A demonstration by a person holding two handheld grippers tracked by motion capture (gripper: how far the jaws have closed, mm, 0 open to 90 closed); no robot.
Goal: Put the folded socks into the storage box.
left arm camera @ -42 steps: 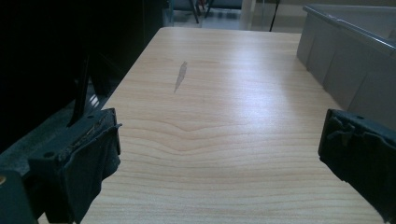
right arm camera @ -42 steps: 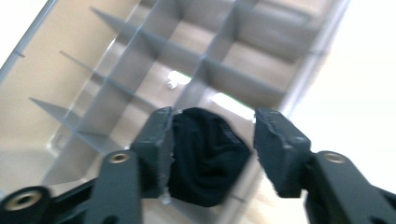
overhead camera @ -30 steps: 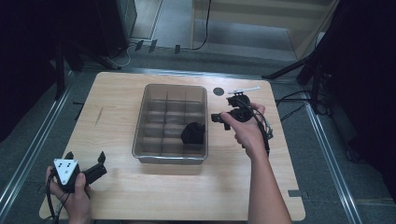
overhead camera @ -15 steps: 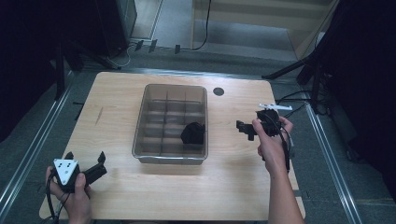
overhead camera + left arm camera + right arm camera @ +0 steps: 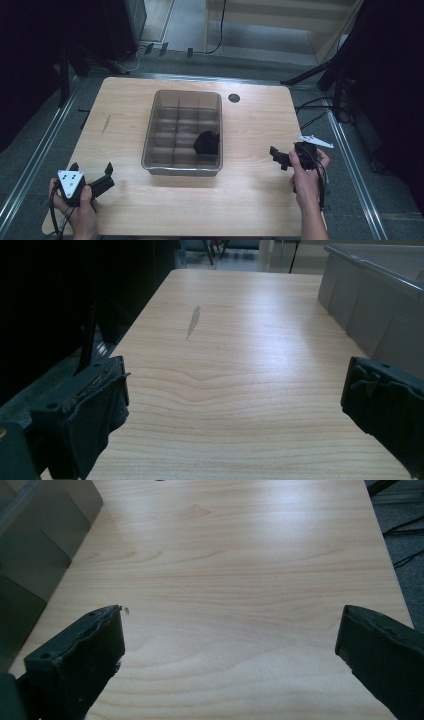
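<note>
table (image 5: pixel 250 200): light wood, rounded corners, small dark hole near far edge | floor (image 5: pixel 190 30): grey, cables trailing | metal rails (image 5: pixel 30 165) flank both sides | surroundings dark | light sheen on tabletop

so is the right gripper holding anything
No, in the right gripper view the right gripper has its jaws wide apart over bare table.

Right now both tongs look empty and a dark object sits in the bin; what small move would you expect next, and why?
Probably none toward the bin: I'd expect the right tongs to settle onto the table. They are open and empty, apart from the divided bin, where the black object already lies in a compartment. The left tongs, also open, sit at the near corner.
</note>
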